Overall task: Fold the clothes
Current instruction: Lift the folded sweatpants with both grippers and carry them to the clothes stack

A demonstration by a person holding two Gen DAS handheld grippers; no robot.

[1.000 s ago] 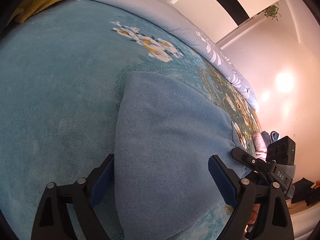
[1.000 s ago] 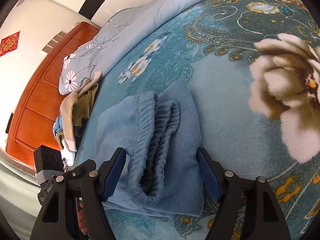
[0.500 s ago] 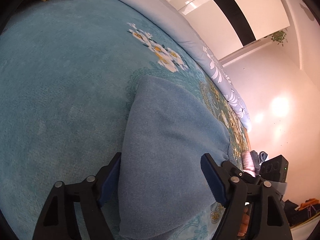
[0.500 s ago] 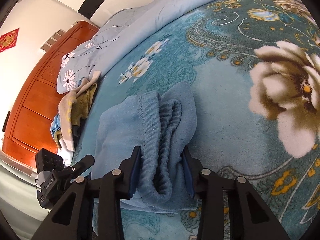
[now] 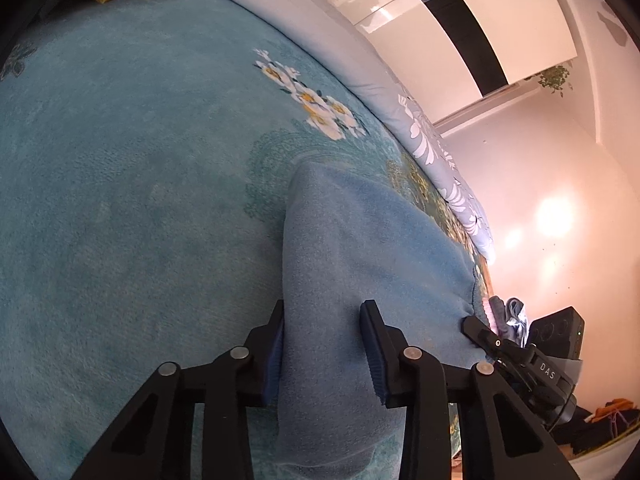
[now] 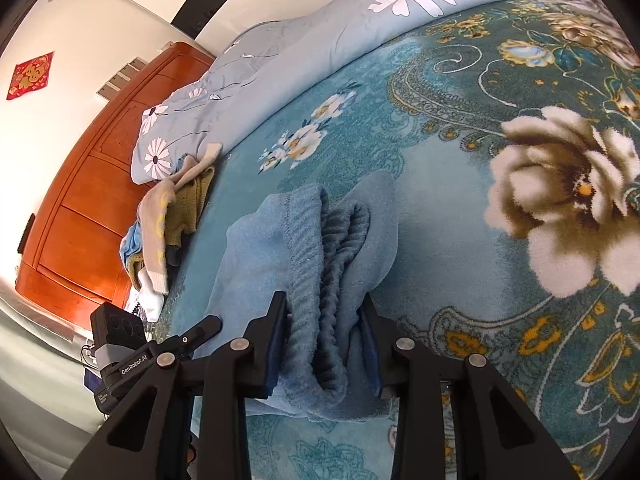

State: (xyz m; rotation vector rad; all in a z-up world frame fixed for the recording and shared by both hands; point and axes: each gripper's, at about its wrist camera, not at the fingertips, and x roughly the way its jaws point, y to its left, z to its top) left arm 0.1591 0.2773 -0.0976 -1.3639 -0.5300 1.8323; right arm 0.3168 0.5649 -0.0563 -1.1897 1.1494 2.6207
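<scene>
A folded light-blue fleece garment (image 5: 360, 264) lies on the teal flowered bedspread (image 5: 120, 184). My left gripper (image 5: 324, 352) is shut on its folded edge, both pads pressing the cloth. In the right wrist view the same garment (image 6: 320, 264) shows its ribbed waistband end, bunched in layers. My right gripper (image 6: 324, 344) is shut on that bunched waistband end. The right gripper's body shows at the right of the left wrist view (image 5: 536, 364), and the left gripper's body shows at the lower left of the right wrist view (image 6: 132, 356).
A pile of other clothes (image 6: 168, 224), cream, mustard and blue, lies at the bed's head by the orange wooden headboard (image 6: 80, 200). A pale blue flowered duvet (image 6: 320, 32) runs along the far side. More clothes (image 5: 508, 316) lie beyond the bed's end.
Both grippers have closed from wide open onto the blue garment, the right one first, the left one after. The left gripper has also moved in along the fold.
</scene>
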